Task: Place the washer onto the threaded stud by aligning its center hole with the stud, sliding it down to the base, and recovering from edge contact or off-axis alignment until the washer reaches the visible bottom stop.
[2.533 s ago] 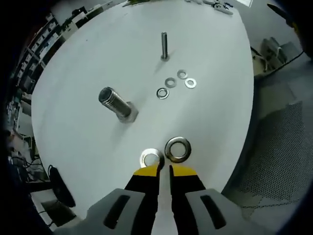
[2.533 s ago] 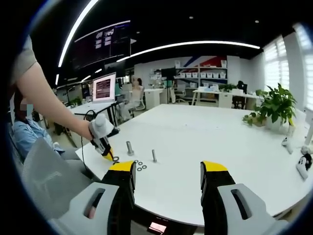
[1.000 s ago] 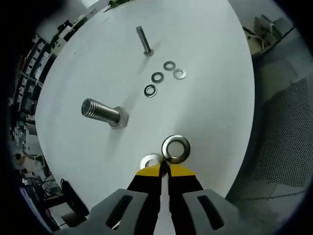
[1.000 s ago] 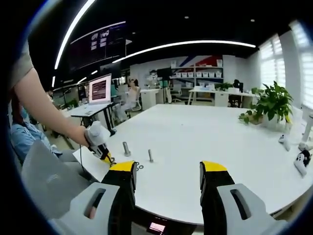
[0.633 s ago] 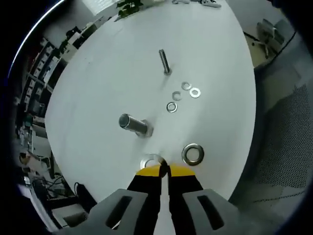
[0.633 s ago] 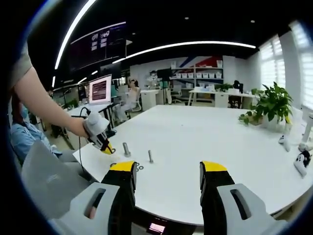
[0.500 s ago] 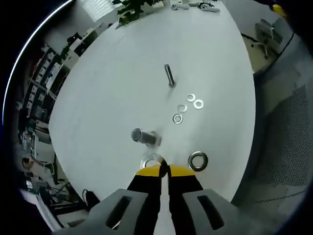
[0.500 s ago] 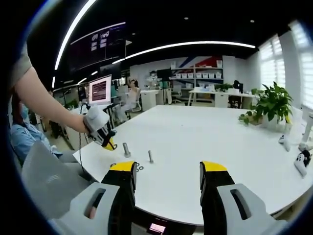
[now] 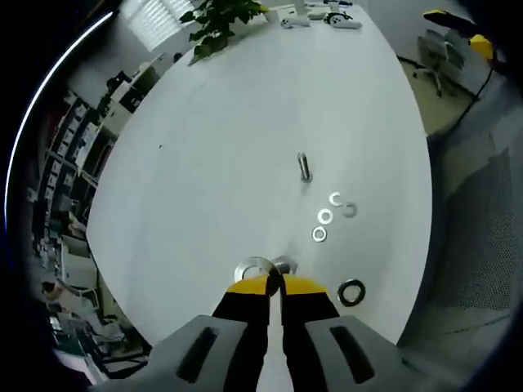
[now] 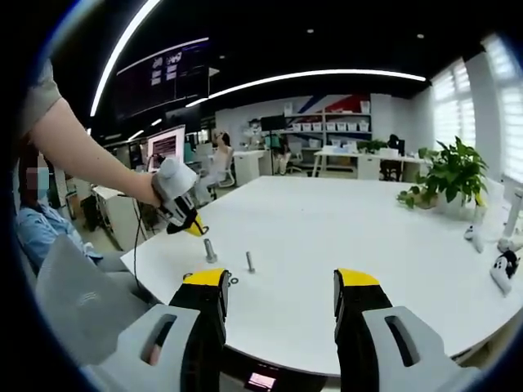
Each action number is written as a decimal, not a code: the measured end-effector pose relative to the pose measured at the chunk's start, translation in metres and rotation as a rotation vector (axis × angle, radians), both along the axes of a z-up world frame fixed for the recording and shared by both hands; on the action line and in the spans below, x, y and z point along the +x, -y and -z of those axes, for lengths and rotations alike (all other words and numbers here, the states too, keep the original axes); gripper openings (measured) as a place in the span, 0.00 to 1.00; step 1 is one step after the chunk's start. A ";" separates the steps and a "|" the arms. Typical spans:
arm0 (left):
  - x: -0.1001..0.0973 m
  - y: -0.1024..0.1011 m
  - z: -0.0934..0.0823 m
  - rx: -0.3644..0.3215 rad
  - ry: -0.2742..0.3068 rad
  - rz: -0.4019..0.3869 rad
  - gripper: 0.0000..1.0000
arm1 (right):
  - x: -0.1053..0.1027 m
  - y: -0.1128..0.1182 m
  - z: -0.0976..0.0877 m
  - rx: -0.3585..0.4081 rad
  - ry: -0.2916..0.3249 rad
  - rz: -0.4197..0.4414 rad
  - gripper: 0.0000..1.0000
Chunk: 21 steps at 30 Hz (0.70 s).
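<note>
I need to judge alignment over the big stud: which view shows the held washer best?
The left gripper view: the washer sits pinched at the left gripper tips, beside the stud's top. In the right gripper view, the left gripper hangs above the stud; the washer is too small to see.

You are holding a shiny metal washer (image 9: 253, 267) over a smooth matt white desk (image 9: 229, 139); the threaded stud (image 9: 303, 166) is gleaming like polished steel.
</note>
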<state>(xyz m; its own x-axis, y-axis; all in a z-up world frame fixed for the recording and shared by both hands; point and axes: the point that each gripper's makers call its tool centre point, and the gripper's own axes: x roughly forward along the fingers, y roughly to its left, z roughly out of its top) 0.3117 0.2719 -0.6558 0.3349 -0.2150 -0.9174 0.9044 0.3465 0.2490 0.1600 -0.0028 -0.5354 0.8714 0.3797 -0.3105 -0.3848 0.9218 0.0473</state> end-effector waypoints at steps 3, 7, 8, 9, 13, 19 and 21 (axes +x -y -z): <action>-0.001 -0.002 0.007 0.021 -0.025 -0.001 0.01 | 0.000 0.001 0.000 0.000 0.000 0.004 0.54; -0.003 -0.001 0.011 0.039 -0.037 0.008 0.01 | 0.001 0.001 0.000 -0.001 0.000 0.006 0.54; -0.003 0.000 0.012 0.032 -0.043 0.005 0.01 | 0.001 0.002 0.000 0.000 0.000 0.007 0.54; -0.003 0.000 0.014 0.034 -0.047 0.002 0.01 | 0.001 0.002 0.000 0.001 -0.001 0.008 0.54; -0.002 0.002 0.017 0.045 -0.058 0.002 0.01 | 0.001 0.003 0.000 0.003 0.002 0.013 0.54; -0.004 0.002 0.022 0.054 -0.076 -0.008 0.01 | 0.001 0.003 0.000 0.006 -0.001 0.015 0.54; -0.003 0.003 0.021 0.053 -0.072 -0.009 0.02 | 0.001 0.004 0.000 0.012 -0.001 0.021 0.54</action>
<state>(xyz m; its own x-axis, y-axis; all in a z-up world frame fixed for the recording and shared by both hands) 0.3089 0.2693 -0.6770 0.2696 -0.1630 -0.9491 0.9175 0.3428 0.2018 0.1611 -0.0072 -0.5354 0.8788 0.3653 -0.3071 -0.3657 0.9289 0.0587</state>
